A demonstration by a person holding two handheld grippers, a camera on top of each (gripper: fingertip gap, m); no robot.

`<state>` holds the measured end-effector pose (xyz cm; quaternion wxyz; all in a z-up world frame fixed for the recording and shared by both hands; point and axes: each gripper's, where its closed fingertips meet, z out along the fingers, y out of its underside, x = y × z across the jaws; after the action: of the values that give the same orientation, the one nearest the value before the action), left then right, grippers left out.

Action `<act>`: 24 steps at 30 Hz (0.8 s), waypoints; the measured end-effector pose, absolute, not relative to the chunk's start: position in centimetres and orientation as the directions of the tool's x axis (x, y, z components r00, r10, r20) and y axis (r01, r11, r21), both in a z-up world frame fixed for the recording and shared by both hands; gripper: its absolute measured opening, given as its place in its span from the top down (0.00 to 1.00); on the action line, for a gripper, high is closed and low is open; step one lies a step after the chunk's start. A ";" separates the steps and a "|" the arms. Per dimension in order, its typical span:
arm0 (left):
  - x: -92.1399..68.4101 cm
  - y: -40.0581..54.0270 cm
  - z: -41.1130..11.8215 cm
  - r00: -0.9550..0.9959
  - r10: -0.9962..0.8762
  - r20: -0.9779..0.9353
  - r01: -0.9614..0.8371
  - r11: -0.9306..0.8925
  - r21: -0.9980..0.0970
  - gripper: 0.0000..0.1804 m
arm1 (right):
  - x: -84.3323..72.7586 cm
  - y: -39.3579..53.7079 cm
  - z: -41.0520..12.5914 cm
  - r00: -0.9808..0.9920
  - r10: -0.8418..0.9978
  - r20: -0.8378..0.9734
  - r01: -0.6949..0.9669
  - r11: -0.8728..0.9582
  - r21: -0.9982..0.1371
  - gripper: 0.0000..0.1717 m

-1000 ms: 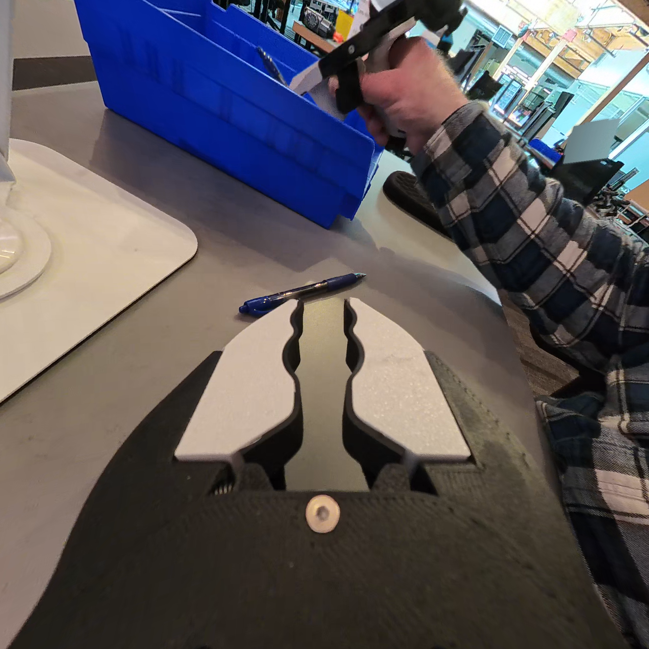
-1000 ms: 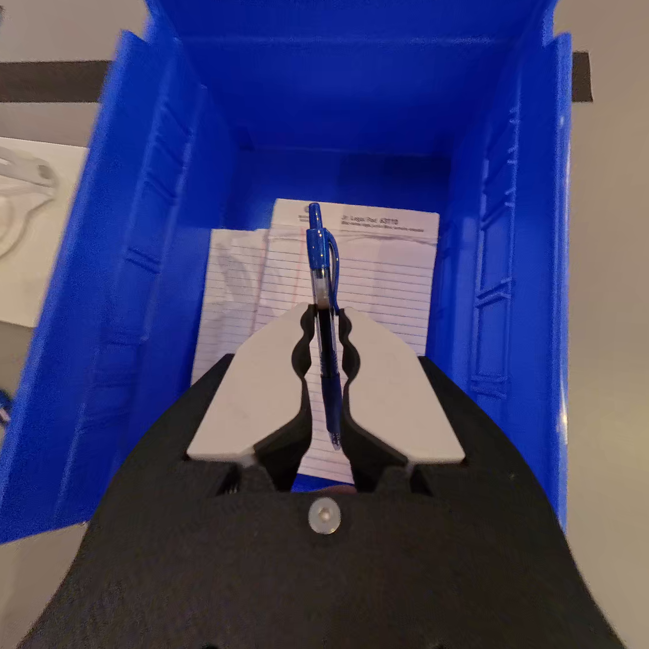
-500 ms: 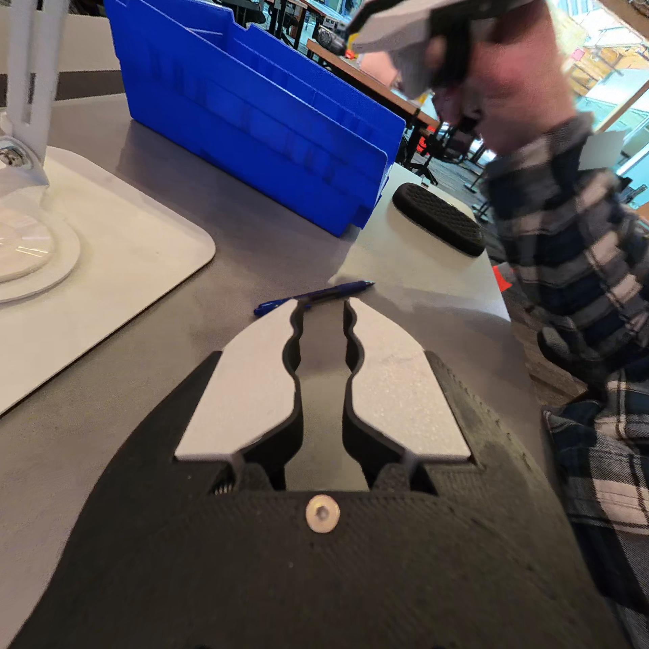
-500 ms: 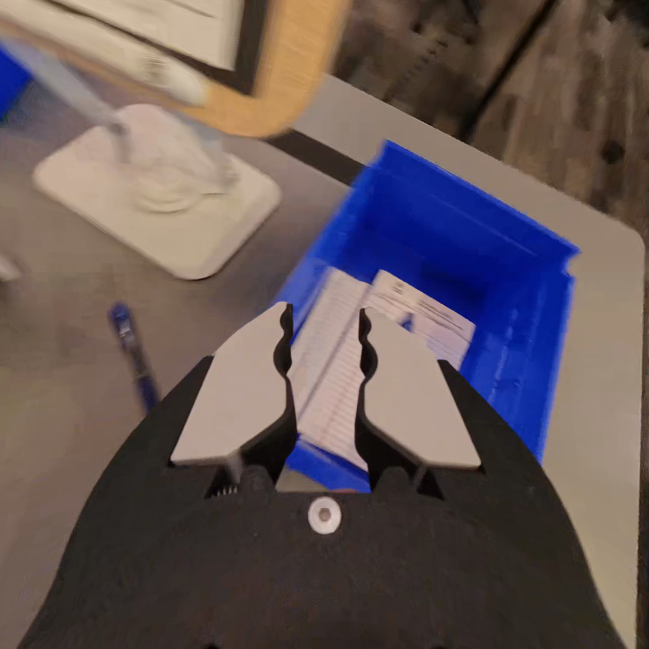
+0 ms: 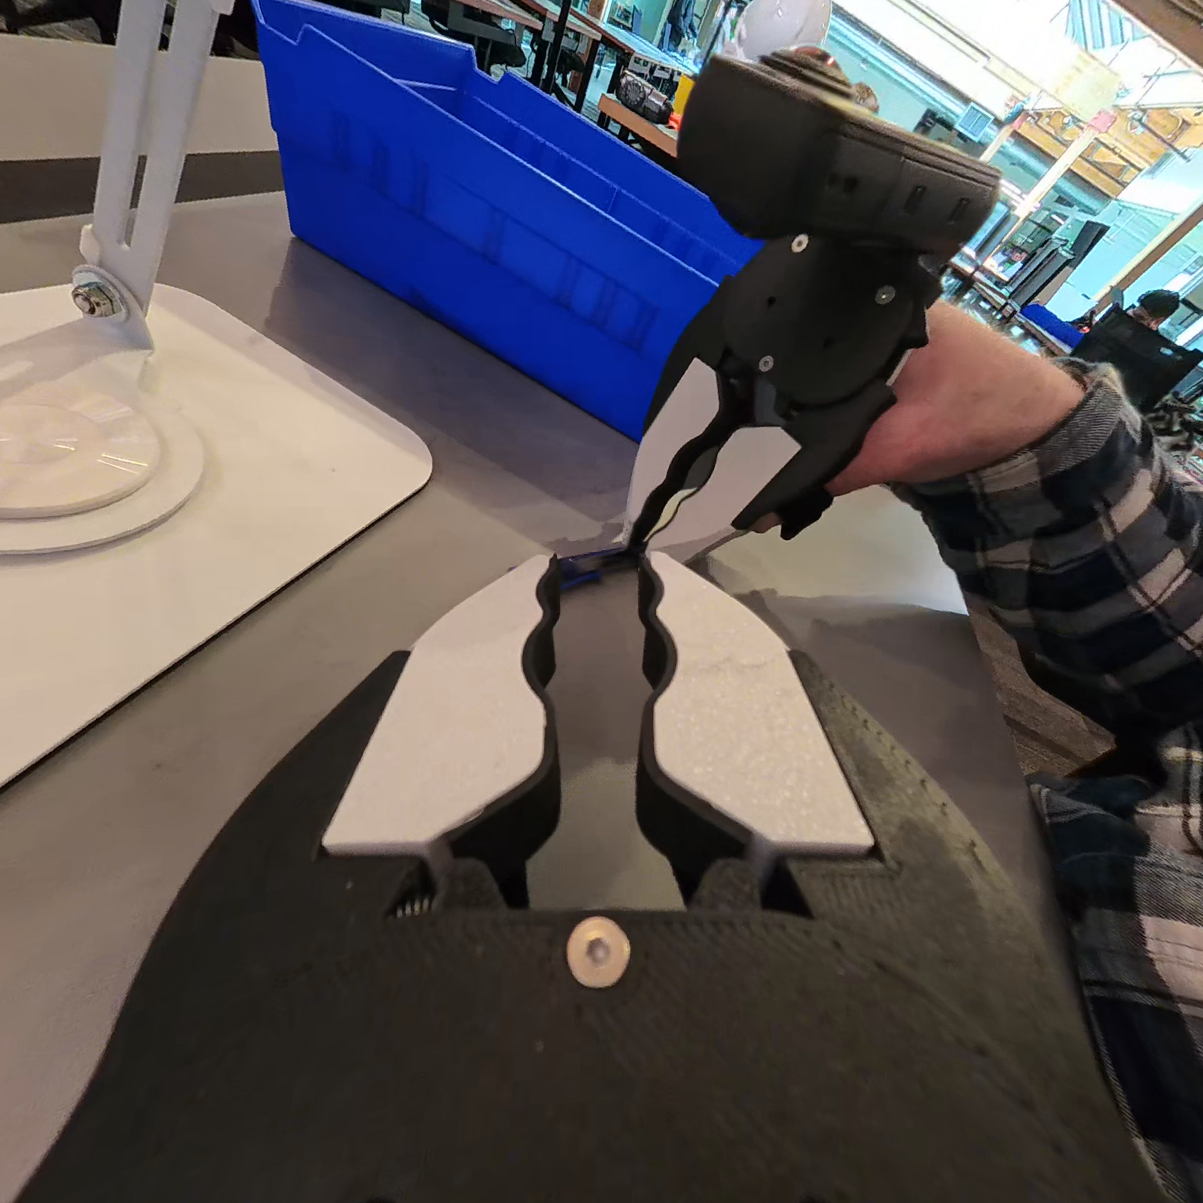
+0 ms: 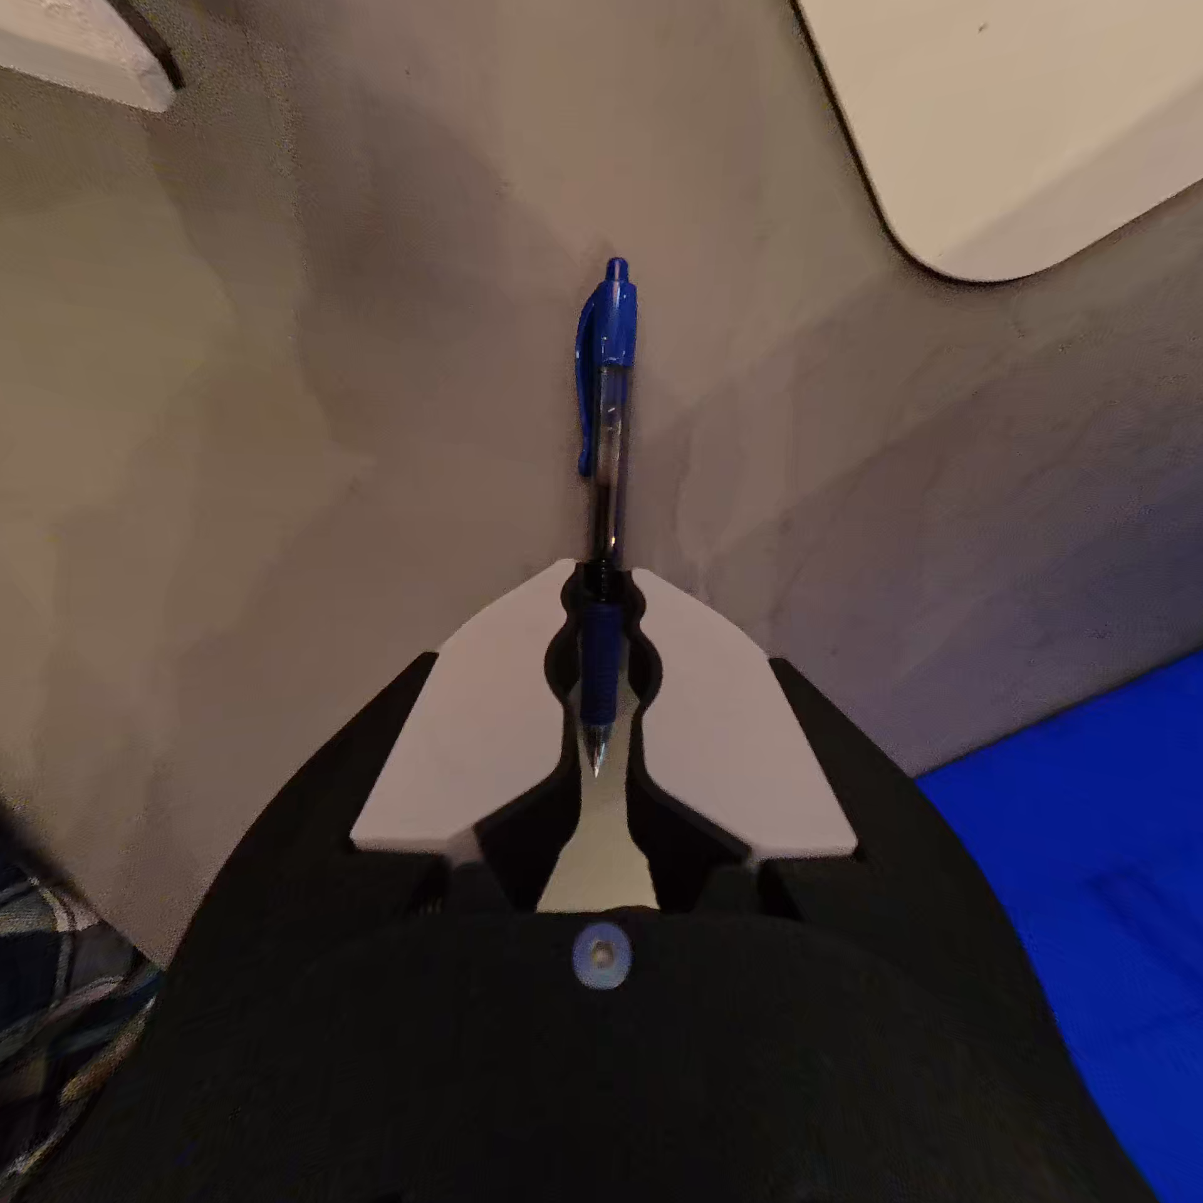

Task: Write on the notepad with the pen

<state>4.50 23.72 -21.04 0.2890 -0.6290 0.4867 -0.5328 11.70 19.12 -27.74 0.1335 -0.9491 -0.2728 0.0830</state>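
The blue pen [image 6: 602,521] lies on the grey table [image 6: 260,456] at frame centre, my right gripper [image 6: 602,573] clenched on its barrel just above the rubber grip. My left gripper [image 5: 597,566] hangs released, nothing between its fingers. The blue bin [image 5: 495,215] sits upper centre in the left wrist view.

We see a grey desk [image 5: 403,416] with a smooth, slightly mottled top. On it, towards the far side, stands a long blue bin [image 5: 495,215]. Near the bin lies a white flat base plate [image 5: 215,449] with rounded corners, carrying a white upright bracket [image 5: 140,163]. A blue pen [image 6: 605,456] lies flat on the bare grey surface, between the plate and the bin, well apart from both.
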 end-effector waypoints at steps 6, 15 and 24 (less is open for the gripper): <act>4.1 24.8 -20.4 -0.008 -0.932 0.362 -0.268 -0.347 -0.899 0.84 | 9.3 20.5 -25.0 0.806 0.536 -0.250 0.337 -0.764 -0.550 0.94; 3.1 26.2 -17.1 0.010 -0.990 0.140 -0.161 -0.139 -0.977 0.73 | 5.5 20.8 -22.1 0.659 0.574 -0.485 0.150 -0.733 -0.663 0.94; 4.0 24.2 -19.5 -0.053 -0.992 -0.117 -0.317 0.128 -0.940 0.67 | 4.0 20.6 -21.6 0.565 0.579 -0.587 0.082 -0.748 -0.659 0.94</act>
<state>4.03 24.21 -19.55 0.4339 -0.5339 0.6128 -0.3887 3.98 20.65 -21.62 0.2946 -0.8341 -0.1982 0.4222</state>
